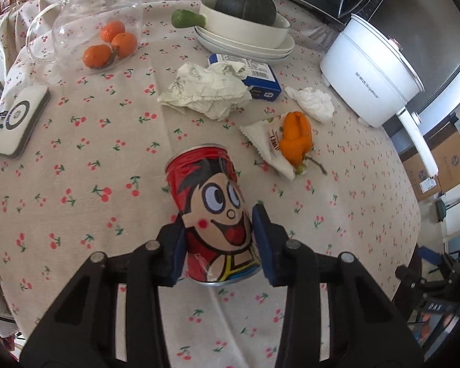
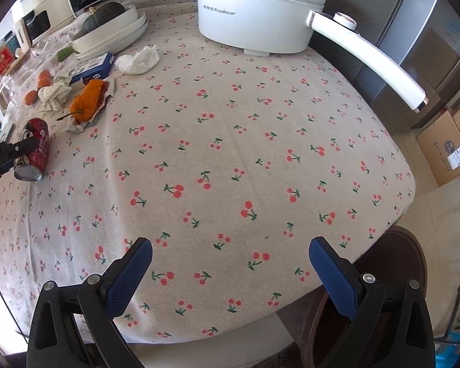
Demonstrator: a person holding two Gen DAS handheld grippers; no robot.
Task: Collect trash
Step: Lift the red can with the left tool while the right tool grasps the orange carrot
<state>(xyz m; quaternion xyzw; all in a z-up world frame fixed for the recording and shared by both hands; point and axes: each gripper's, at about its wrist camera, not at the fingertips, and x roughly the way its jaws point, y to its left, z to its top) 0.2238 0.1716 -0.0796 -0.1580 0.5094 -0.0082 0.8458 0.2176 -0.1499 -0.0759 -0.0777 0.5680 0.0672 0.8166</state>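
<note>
The left tongs [image 1: 219, 245] are clamped on a red can [image 1: 213, 214] with a cartoon face on it. A blue pad presses each side of the can, low down near its base. The can is tilted, and its base seems to be just above the surface [image 1: 76, 214], which has a cloth with little cherries on it. In the right wrist view, the can [image 2: 33, 150] is close to the left edge of the surface.

The right tongs [image 2: 230, 263] are wide apart with nothing between them. They hang over the near edge of the surface, above bare cloth.

Farther back there is more trash. A crumpled paper [image 1: 205, 92] lies near the middle, touching a blue box [image 1: 251, 73]. A white tissue [image 1: 311, 102] lies just beside the white pot [image 1: 371, 70] at the right edge. An orange pepper [image 1: 296, 139] rests on a torn wrapper [image 1: 266, 147]. At the far edge, a dark green squash [image 1: 245, 4] sits in a white bowl [image 1: 245, 32]. Three small oranges [image 1: 110, 44] lie under a glass jug [image 1: 86, 30] near the far left corner.
</note>
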